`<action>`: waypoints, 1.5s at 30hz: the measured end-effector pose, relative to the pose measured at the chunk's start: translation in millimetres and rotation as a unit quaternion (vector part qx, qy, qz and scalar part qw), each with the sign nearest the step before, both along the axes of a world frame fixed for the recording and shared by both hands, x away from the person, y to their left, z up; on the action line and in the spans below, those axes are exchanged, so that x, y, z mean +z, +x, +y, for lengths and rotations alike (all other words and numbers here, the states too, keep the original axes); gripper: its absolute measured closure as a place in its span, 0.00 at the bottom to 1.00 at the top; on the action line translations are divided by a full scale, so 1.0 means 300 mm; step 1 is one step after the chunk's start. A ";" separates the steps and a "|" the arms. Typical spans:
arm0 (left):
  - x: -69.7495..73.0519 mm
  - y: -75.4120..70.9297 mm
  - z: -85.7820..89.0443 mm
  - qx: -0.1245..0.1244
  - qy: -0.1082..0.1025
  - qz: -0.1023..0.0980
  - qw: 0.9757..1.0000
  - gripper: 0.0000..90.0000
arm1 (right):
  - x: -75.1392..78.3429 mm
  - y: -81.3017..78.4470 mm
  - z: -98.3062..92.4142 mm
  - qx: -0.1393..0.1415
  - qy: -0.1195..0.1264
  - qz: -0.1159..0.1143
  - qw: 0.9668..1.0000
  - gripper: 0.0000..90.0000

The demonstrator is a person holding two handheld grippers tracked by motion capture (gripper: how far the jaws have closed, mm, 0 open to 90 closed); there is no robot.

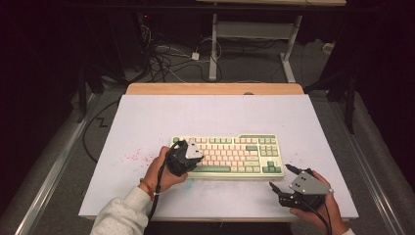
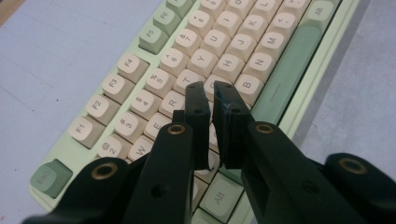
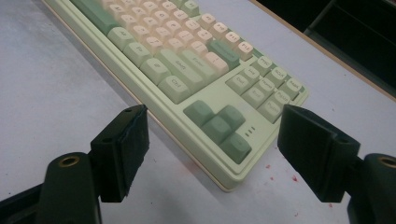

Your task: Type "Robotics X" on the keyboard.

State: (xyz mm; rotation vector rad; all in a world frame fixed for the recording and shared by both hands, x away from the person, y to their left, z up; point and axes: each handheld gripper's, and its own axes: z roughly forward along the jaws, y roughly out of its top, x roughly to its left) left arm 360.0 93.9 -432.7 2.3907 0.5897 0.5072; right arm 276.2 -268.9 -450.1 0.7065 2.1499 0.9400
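Left gripper [image 2: 212, 100], nearly clenched on nothing, hovers mid-frame over my keyboard [image 2: 261, 51]; right gripper [image 3: 212, 140] released, idle lower-right. Key work looks barely begun, most left.

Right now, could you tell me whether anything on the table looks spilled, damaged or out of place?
Small red specks are scattered on the white table top left of the cream-and-green keyboard, with a few more near its right front corner. They look like stains or spatter. The keyboard itself lies square and looks intact.
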 end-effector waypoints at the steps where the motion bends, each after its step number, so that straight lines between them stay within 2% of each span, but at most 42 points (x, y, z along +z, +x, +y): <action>1: 0.002 0.000 0.005 0.000 -0.001 -0.001 1.000 0.90 | 0.000 0.000 0.000 0.000 -0.001 0.000 1.000 0.28; 10: 0.002 -0.021 0.030 0.006 -0.006 -0.021 1.000 0.78 | 0.010 0.005 -0.010 -0.004 0.005 -0.005 1.000 0.28; 16: -0.001 -0.026 0.041 0.013 -0.008 -0.027 1.000 0.69 | 0.008 0.005 -0.006 -0.002 0.004 -0.003 1.000 0.28; 21: -0.001 -0.040 0.051 0.020 -0.015 -0.042 0.999 0.61 | 0.008 0.005 -0.006 -0.001 0.004 -0.005 1.000 0.28; 23: -0.001 -0.046 0.055 0.023 -0.015 -0.045 0.999 0.57 | 0.007 0.004 -0.005 -0.001 0.003 -0.004 1.000 0.28; 28: -0.003 -0.068 0.072 0.027 -0.028 -0.061 0.997 0.44 | 0.007 0.003 -0.004 0.000 0.003 -0.004 1.000 0.28; 33: -0.009 -0.093 0.099 0.033 -0.041 -0.065 0.997 0.33 | 0.007 0.002 -0.004 0.001 0.004 -0.004 1.000 0.28; 34: -0.011 -0.097 0.105 0.035 -0.043 -0.070 0.996 0.31 | 0.007 0.002 -0.003 0.001 0.003 -0.004 1.000 0.28; 38: -0.016 -0.125 0.137 0.041 -0.050 -0.072 0.995 0.26 | 0.006 0.001 0.002 0.006 0.002 -0.004 1.000 0.28; 45: -0.042 -0.167 0.193 0.055 -0.053 -0.070 0.995 0.24 | 0.006 0.003 0.006 0.006 0.004 -0.004 1.000 0.28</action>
